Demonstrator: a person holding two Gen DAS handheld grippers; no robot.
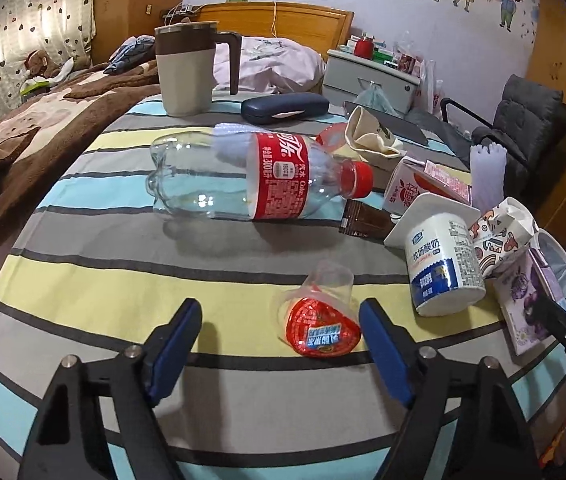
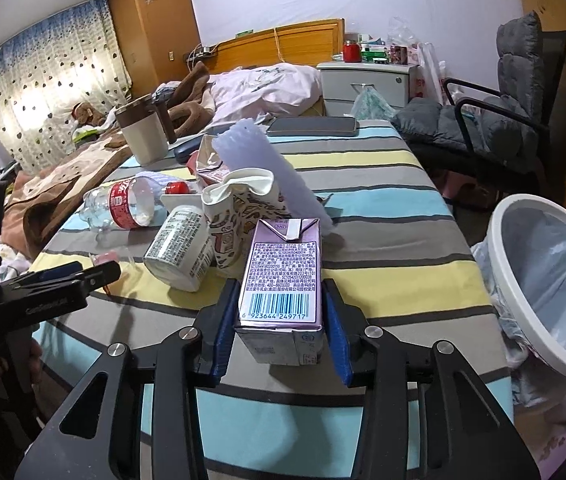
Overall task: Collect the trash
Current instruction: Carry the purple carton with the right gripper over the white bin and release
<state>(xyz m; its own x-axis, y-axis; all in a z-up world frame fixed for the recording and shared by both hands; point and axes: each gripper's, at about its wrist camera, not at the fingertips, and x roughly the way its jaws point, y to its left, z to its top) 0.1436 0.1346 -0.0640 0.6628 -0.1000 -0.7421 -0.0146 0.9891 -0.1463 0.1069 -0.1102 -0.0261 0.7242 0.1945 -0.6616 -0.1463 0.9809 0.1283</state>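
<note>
Beside the wooden headboard (image 2: 283, 38) stands a white nightstand (image 2: 367, 80); left of it, backlit curtains (image 2: 51, 92) probably cover a window.

Striped tablecloth (image 1: 123, 280), purple carton (image 2: 283, 276), red-labelled bottle (image 1: 251, 176).

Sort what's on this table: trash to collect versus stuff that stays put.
Trash: purple milk carton in the right gripper, jelly cup between the open left gripper fingers, cola bottle, yogurt cup, crumpled paper cup. Bin receives them.

Stays: mug, glasses case, phone.
</note>
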